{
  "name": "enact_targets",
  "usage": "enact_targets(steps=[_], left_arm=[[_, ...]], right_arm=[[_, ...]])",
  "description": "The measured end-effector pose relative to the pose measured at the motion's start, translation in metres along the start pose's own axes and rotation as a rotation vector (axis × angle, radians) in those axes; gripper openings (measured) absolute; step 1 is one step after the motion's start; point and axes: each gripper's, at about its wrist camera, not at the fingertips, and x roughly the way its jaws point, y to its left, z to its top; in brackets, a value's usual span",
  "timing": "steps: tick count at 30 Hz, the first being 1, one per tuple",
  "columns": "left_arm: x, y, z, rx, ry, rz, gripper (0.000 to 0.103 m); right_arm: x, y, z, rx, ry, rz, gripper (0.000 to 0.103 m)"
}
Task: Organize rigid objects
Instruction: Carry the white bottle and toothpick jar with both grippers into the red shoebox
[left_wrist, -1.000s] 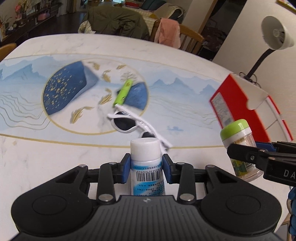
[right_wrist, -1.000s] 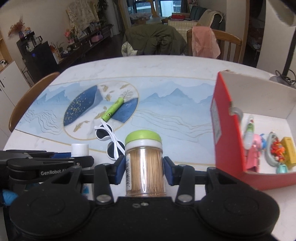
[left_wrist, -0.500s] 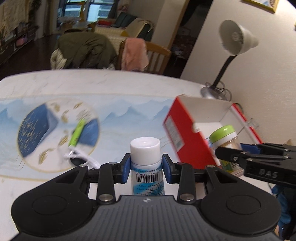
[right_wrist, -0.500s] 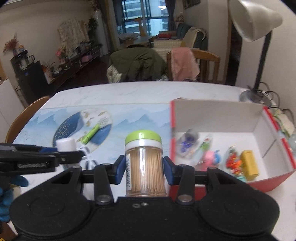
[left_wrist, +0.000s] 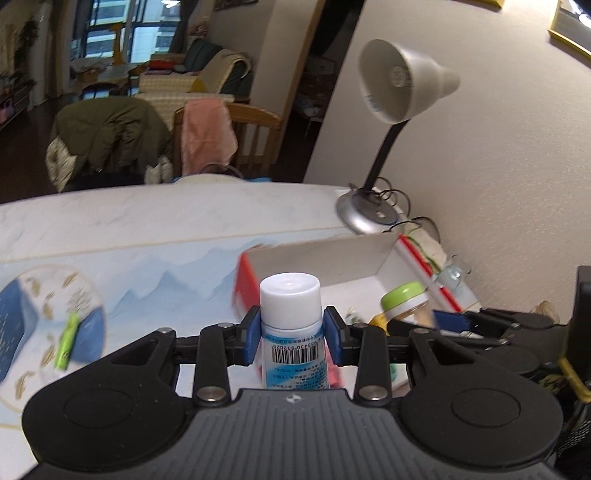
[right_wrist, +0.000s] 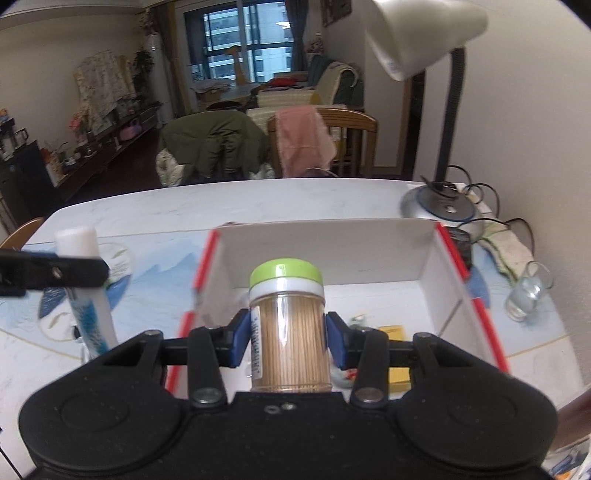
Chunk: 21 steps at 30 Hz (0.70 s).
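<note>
My left gripper (left_wrist: 291, 334) is closed on the white-capped bottle (left_wrist: 291, 325), blue pads pressed to both its sides, bottle upright. My right gripper (right_wrist: 288, 338) is clamped the same way round the toothpick jar (right_wrist: 288, 328) with its green lid. All places below are told from the red box (right_wrist: 373, 254).

The jar hangs over the box's open inside, just past its near-left wall; the bottle is beside that left wall, outside it in the right wrist view. I judge the step in hand to be setting both down inside. To do it well I would lower each one upright onto bare white floor, let go only once the base rests, and go one at a time so my grippers don't knock together.

Room: the back half of the floor looks bare; a yellow block (right_wrist: 391, 330) and small bits I cannot make out lie near the front. The tall back wall and red side edges need clearing. A lamp (right_wrist: 439, 206) stands behind the box and a glass (right_wrist: 526, 297) right of it, close enough to mind. The green marker (left_wrist: 66, 341) lies far left, still on the table (right_wrist: 258, 199).
</note>
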Motion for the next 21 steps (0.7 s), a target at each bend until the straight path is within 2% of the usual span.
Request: enact_targets(steps=[6,12,16,21], left_arm=[[0.036,-0.031,0.019,0.034,0.022,-0.001,0.035],[0.082,-0.054,0.027,0.059,0.097,-0.014,0.035],[0.113,-0.064,0.027,0.071,0.157,-0.028,0.035],[0.148,-0.069,0.025,0.077,0.216,-0.011,0.035]], right_arm=[[0.014,-0.039,0.002,0.023,0.007,-0.049,0.042],[0.026,-0.073,-0.004,0.044,0.027,-0.064,0.042],[0.037,-0.082,-0.007,0.029,0.055,-0.059,0.042],[0.051,-0.082,-0.012,-0.005,0.098,-0.047,0.042]])
